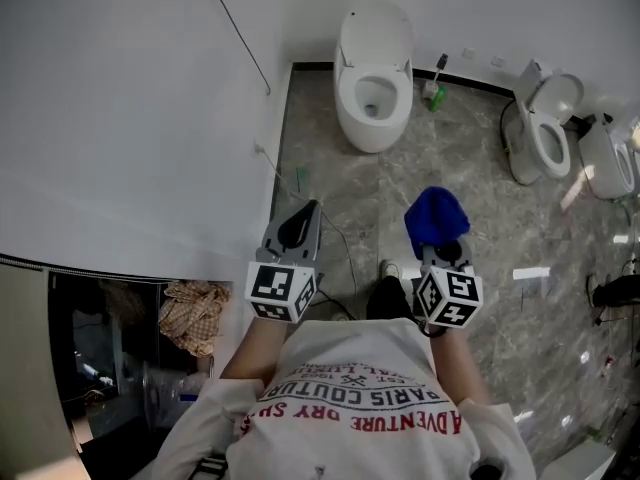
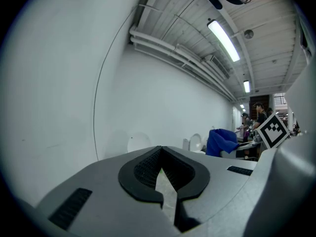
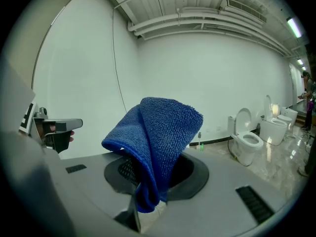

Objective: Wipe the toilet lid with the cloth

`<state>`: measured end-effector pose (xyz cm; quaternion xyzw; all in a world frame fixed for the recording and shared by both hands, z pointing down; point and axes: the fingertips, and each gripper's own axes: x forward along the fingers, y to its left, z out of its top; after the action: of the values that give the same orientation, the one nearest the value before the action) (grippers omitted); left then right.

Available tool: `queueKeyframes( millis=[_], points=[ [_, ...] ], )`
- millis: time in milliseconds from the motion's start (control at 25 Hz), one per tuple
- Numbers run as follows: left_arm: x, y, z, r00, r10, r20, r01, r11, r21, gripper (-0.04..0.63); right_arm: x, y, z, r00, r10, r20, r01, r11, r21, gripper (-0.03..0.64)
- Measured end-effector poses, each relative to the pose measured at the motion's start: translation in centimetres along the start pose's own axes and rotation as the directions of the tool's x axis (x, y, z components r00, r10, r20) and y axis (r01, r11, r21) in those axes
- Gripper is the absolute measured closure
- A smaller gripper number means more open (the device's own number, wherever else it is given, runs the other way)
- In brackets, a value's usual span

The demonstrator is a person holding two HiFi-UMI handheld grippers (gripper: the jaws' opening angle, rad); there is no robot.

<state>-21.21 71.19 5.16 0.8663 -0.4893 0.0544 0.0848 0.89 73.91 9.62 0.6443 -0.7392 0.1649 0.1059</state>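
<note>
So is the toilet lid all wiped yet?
Not yet. Done: the blue cloth is picked up, pinched in the right tool. In hand: it is held out in front of the person, and the left tool is shut and empty. Left: all the wiping. The toilet lid stands raised across the floor, with nothing touching it.

The toilet (image 1: 374,73) stands against the back wall (image 1: 480,8), a side wall (image 1: 130,98) on its left. Right of the toilet come a brush (image 1: 436,86), a second toilet (image 1: 545,128) and a third toilet (image 1: 605,163). Well before the toilet hover the left gripper (image 1: 310,210) and, rightward, the right gripper (image 1: 438,236), the cloth (image 1: 436,213) between its jaws
</note>
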Motion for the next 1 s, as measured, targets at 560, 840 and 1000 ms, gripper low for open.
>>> queueKeyframes(
  millis=[560, 840, 1000],
  points=[
    [17.6, 4.5, 3.3, 0.989, 0.146, 0.014, -0.146, 0.989, -0.011, 0.589, 18.2, -9.4, 8.0, 0.994, 0.108, 0.014, -0.108, 0.994, -0.021, 0.529],
    [29.7, 5.1, 7.9, 0.977, 0.202, 0.070, -0.202, 0.979, 0.001, 0.589, 27.7, -16.7, 15.0, 0.985, 0.162, 0.058, -0.160, 0.986, -0.042, 0.529],
    [34.8, 5.6, 8.3, 0.979, 0.196, 0.050, -0.196, 0.980, -0.017, 0.589, 31.9, -19.5, 16.3, 0.985, 0.165, 0.045, -0.164, 0.986, -0.032, 0.529]
  ],
)
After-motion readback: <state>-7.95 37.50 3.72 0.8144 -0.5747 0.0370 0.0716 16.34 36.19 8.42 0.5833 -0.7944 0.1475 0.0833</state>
